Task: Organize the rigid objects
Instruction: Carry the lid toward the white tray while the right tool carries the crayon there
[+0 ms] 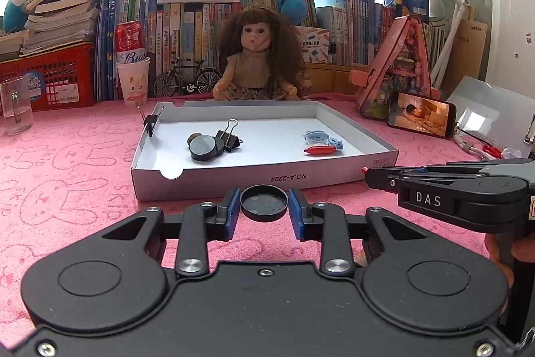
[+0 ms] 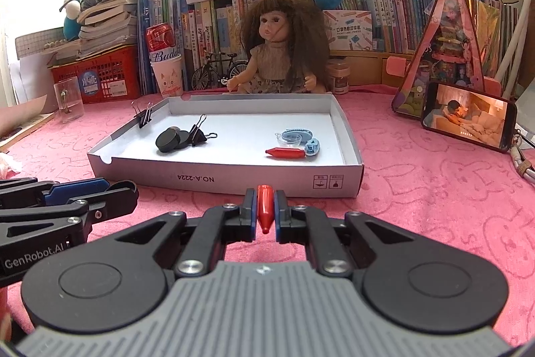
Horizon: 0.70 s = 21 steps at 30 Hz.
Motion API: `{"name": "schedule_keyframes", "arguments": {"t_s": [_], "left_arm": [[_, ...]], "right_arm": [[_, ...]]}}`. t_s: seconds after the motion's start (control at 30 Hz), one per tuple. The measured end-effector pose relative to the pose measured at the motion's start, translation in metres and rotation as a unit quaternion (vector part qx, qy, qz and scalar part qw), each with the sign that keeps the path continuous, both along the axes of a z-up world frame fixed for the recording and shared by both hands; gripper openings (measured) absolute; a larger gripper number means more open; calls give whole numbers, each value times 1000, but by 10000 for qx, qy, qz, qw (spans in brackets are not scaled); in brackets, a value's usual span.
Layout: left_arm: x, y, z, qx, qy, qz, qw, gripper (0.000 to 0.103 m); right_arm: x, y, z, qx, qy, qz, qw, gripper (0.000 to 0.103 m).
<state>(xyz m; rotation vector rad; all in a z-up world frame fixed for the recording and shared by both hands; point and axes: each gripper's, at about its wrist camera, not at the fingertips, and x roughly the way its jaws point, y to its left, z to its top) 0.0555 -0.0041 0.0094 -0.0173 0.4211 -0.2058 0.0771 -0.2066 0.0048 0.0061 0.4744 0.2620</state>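
A shallow white cardboard box lid [image 1: 214,181] [image 2: 234,181] lies on the pink cloth. Inside it are black discs [image 1: 204,148] [image 2: 171,138], a black binder clip [image 1: 229,138] [image 2: 200,132], a blue tape piece [image 1: 317,138] [image 2: 297,136] and a red crayon [image 1: 319,150] [image 2: 285,152]. Another binder clip [image 1: 151,122] [image 2: 143,116] grips the lid's left wall. My left gripper [image 1: 264,204] is shut on a black round cap [image 1: 264,202], just in front of the lid. My right gripper [image 2: 265,209] is shut on a second red crayon [image 2: 264,206], also before the lid's front wall.
A doll [image 1: 257,56] sits behind the lid, before rows of books and plush toys. A phone [image 1: 421,117] leans at the right, a glass mug [image 1: 15,106] and a paper cup [image 1: 133,82] with a can stand at the left. Red baskets sit at the back.
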Motion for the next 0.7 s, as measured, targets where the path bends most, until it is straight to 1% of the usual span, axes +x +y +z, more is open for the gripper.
{"name": "schedule_keyframes", "arguments": {"t_s": [0.17,0.7], "left_arm": [[9,0,4,-26,-54,24,10000,30],[31,2,10,-56,-53,119,9999,30]], "right_arm": [[7,1,3,57,-13,-27,10000,13],[27,-5,14,240,-78,-165,9995,13]]}}
